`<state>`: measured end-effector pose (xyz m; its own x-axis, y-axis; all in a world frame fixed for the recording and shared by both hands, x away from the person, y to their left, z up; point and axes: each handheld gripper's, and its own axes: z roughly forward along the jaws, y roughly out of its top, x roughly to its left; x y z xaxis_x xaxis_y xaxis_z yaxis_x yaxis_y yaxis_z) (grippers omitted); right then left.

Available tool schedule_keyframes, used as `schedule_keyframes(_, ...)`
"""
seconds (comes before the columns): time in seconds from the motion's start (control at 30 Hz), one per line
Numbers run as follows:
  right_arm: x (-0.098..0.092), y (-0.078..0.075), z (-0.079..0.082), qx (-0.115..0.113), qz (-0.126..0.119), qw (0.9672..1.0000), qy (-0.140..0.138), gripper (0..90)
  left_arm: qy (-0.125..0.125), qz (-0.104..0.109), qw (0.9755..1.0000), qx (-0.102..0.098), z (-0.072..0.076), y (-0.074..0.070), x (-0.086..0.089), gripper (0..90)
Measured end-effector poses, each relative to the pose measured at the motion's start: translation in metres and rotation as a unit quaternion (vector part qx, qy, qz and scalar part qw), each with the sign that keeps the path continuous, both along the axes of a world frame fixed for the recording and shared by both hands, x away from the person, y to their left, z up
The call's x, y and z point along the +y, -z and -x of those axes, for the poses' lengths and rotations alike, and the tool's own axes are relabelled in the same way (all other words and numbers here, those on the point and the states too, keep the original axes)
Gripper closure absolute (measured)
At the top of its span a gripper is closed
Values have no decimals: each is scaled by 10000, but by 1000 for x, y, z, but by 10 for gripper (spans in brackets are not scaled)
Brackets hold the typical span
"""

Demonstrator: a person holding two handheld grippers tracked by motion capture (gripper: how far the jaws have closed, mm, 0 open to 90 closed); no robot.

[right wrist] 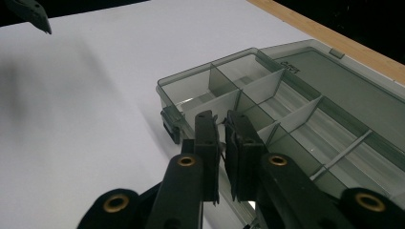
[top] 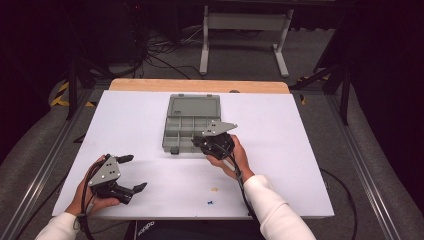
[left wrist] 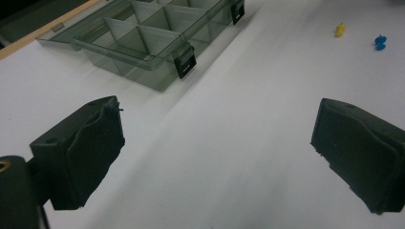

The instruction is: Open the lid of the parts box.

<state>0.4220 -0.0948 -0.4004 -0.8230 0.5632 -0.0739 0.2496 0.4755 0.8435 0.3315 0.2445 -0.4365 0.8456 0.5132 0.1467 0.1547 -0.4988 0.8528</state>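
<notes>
Nearest the high camera, the left gripper (top: 134, 173) rests at the near left of the white table (top: 300, 150), jaws spread wide with nothing between them. Farther in, the right gripper (top: 200, 141) hangs over the near right corner of the open grey box (top: 192, 107), jaws almost together; whether they pinch anything cannot be told. Box compartments (right wrist: 196, 90) look bare, and a yellow pin (top: 214, 189) and a blue pin (top: 210, 202) lie near the front edge.
</notes>
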Motion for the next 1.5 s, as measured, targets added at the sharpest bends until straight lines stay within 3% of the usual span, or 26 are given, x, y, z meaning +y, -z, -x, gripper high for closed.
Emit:
schedule_keyframes(0.83, 25, 4, -28, 125, 46, 9998, 137, 838, -8, 18, 10000, 5, 0, 0, 1, 47)
schedule_keyframes(1.5, 34, 14, -36, 240, 229, 9992, 229, 837, -15, 27, 10000, -3, 1, 0, 2, 51)
